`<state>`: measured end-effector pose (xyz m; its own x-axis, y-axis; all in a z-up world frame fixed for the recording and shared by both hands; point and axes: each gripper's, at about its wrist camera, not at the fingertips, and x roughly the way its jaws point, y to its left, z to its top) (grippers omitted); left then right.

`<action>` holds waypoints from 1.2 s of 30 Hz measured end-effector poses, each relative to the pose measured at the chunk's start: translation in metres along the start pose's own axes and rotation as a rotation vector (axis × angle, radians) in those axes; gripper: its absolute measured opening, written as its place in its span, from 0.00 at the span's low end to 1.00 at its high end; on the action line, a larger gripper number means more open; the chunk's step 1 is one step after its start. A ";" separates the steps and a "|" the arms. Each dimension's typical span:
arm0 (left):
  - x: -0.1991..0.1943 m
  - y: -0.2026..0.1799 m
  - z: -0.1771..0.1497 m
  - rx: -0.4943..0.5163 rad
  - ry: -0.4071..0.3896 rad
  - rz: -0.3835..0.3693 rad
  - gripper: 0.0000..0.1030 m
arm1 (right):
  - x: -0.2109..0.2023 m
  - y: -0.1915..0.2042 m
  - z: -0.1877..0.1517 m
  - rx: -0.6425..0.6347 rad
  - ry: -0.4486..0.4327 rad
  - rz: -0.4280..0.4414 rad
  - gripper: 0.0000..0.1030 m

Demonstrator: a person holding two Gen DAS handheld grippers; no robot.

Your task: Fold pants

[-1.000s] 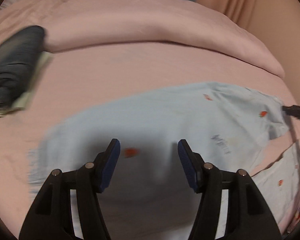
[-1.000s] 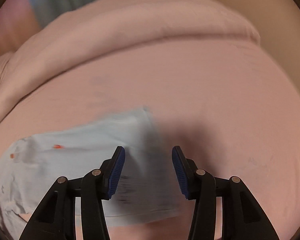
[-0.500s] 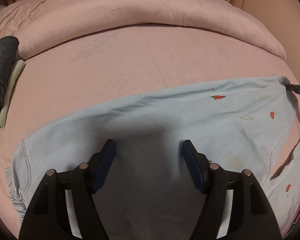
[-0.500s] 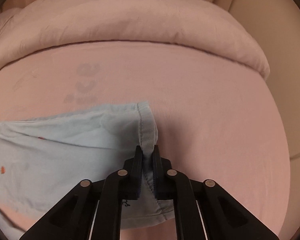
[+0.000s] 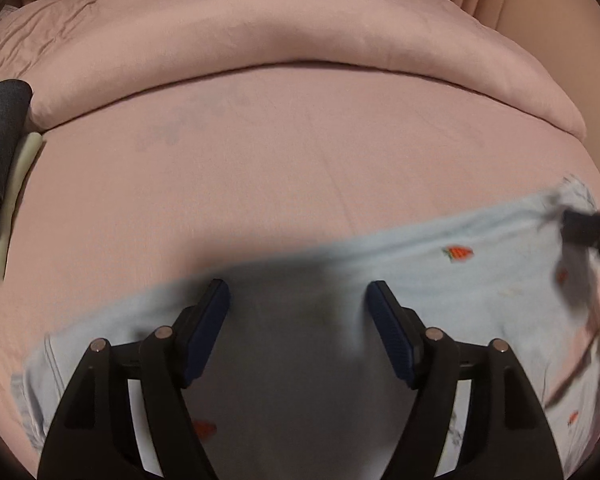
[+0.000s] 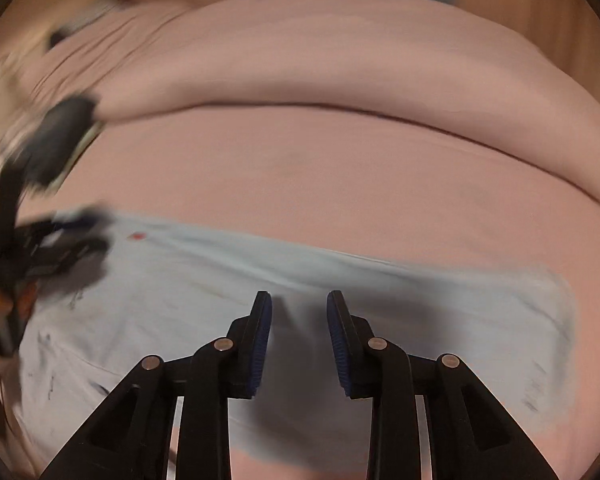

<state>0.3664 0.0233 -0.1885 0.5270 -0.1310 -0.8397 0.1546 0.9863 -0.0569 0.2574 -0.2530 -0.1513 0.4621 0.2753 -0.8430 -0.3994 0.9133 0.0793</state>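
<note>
Light blue pants with small red strawberry prints lie spread flat on the pink bed, also seen in the right wrist view. My left gripper is open and empty, low over the pants' middle. My right gripper is open, its jaws apart, over the pants and holding nothing. The right gripper shows blurred at the right edge of the left wrist view, and the left gripper shows blurred at the left of the right wrist view.
The pink bed sheet stretches ahead to a thick pink duvet roll at the back. A dark folded garment on a pale cloth lies at the left, also visible in the right wrist view.
My right gripper was shut on the pants' edge half a second ago; it has let go, opened and swung left over the cloth. The left gripper stayed open.
</note>
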 end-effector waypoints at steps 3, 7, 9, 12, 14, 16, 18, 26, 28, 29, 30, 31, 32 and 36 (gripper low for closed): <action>-0.004 0.009 0.007 -0.036 -0.005 -0.018 0.74 | 0.038 -0.002 0.015 0.009 0.060 -0.057 0.30; -0.031 0.035 0.009 -0.017 -0.055 0.036 0.73 | 0.021 0.003 0.039 0.040 -0.012 -0.088 0.30; -0.045 0.061 0.001 -0.015 -0.038 0.023 0.74 | 0.011 0.023 0.046 -0.059 -0.051 -0.012 0.31; -0.059 0.103 -0.016 -0.021 -0.019 0.090 0.75 | 0.021 0.054 0.054 -0.205 -0.016 0.036 0.31; -0.067 0.131 -0.028 -0.049 0.008 0.109 0.76 | 0.033 0.077 0.059 -0.276 0.029 0.046 0.31; -0.070 0.155 -0.039 -0.086 0.039 0.081 0.77 | 0.048 0.081 0.065 -0.347 0.071 0.042 0.31; -0.067 0.170 -0.049 -0.115 0.088 0.011 0.78 | 0.069 0.074 0.072 -0.375 0.134 0.052 0.31; -0.053 0.182 -0.065 -0.155 0.109 -0.082 0.40 | 0.078 0.097 0.081 -0.453 0.241 0.021 0.18; -0.056 0.179 -0.068 -0.167 0.100 -0.083 0.36 | 0.077 0.108 0.078 -0.485 0.240 -0.020 0.14; -0.059 0.178 -0.068 -0.172 0.093 -0.084 0.33 | 0.075 0.111 0.077 -0.487 0.232 -0.042 0.12; -0.064 0.179 -0.071 -0.179 0.082 -0.079 0.32 | 0.073 0.113 0.077 -0.487 0.225 -0.056 0.09; -0.071 0.178 -0.074 -0.183 0.068 -0.069 0.31 | 0.068 0.119 0.075 -0.493 0.210 -0.075 0.09; -0.079 0.175 -0.077 -0.174 0.052 -0.053 0.29 | 0.060 0.123 0.074 -0.497 0.185 -0.094 0.08; -0.111 0.159 -0.070 -0.097 -0.048 0.007 0.24 | 0.017 0.137 0.069 -0.502 0.071 -0.158 0.07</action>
<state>0.2741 0.2014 -0.1424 0.5677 -0.1265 -0.8135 0.0703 0.9920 -0.1052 0.2653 -0.1019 -0.1177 0.4992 0.1093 -0.8596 -0.6676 0.6810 -0.3010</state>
